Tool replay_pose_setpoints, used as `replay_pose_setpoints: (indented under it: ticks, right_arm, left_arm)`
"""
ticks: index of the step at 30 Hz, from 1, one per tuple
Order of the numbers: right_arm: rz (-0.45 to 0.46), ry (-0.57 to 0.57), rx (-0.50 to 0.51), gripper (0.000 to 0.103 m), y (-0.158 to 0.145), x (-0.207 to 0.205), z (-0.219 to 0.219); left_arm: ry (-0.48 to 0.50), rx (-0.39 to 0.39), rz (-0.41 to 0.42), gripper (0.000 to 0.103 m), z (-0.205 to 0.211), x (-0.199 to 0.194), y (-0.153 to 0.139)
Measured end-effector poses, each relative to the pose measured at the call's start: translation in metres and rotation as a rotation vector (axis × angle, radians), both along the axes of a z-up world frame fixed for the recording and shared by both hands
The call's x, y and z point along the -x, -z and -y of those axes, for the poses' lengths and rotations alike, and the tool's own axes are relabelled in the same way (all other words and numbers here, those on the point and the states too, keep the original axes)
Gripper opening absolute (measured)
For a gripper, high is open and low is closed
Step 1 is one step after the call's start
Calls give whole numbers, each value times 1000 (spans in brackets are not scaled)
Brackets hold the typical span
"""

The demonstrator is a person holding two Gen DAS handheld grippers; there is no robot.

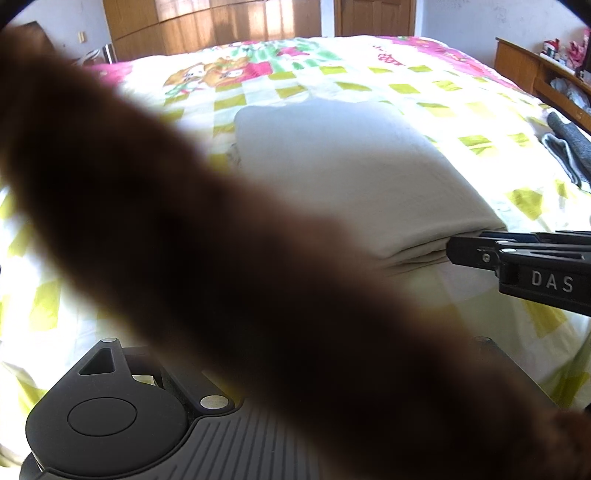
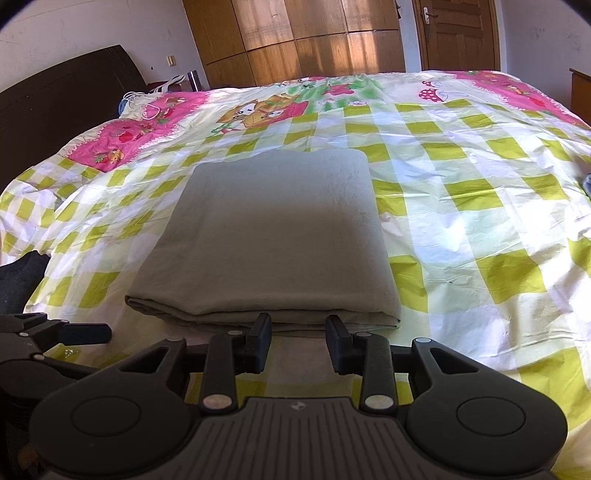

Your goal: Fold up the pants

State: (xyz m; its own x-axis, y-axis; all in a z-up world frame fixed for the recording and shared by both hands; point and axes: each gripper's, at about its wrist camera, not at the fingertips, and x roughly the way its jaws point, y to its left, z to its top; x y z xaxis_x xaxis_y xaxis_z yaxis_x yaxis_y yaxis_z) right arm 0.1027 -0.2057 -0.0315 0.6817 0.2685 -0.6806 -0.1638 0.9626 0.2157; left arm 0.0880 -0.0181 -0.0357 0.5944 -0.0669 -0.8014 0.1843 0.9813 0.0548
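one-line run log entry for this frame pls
stage: pants folded to flat rectangle on bed | right gripper: open, at near folded edge, no grip | left gripper: beside it, state unclear | left wrist view: blurred obstruction

A bedroom in a home: a wide bed (image 2: 461,192) under a checked cartoon-print cover, a dark headboard (image 2: 55,107) at its left end, a tall wooden wardrobe (image 2: 295,40) along the far wall, and a wooden door (image 2: 458,33) beside it.
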Motion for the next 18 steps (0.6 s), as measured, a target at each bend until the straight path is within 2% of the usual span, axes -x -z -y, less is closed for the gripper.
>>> replay_pose_setpoints:
  ticks: [4, 8, 11, 15, 18]
  right_arm:
    - [27, 43, -34, 46, -8, -5, 11]
    - [67, 40, -6, 46, -12, -22, 11]
    - [86, 25, 10, 46, -11, -31, 6]
    - [39, -20, 13, 46, 3, -36, 1]
    - [24, -56, 38, 46, 9, -34, -3]
  left_arm:
    - [-14, 9, 8, 88, -4, -4, -5]
    - [-4, 41, 60, 91, -6, -17, -22]
    - [1, 23, 106, 92, -3, -37, -28]
    - [16, 26, 100, 92, -9, -49, -29]
    - [5, -24, 66, 94, -14, -61, -17]
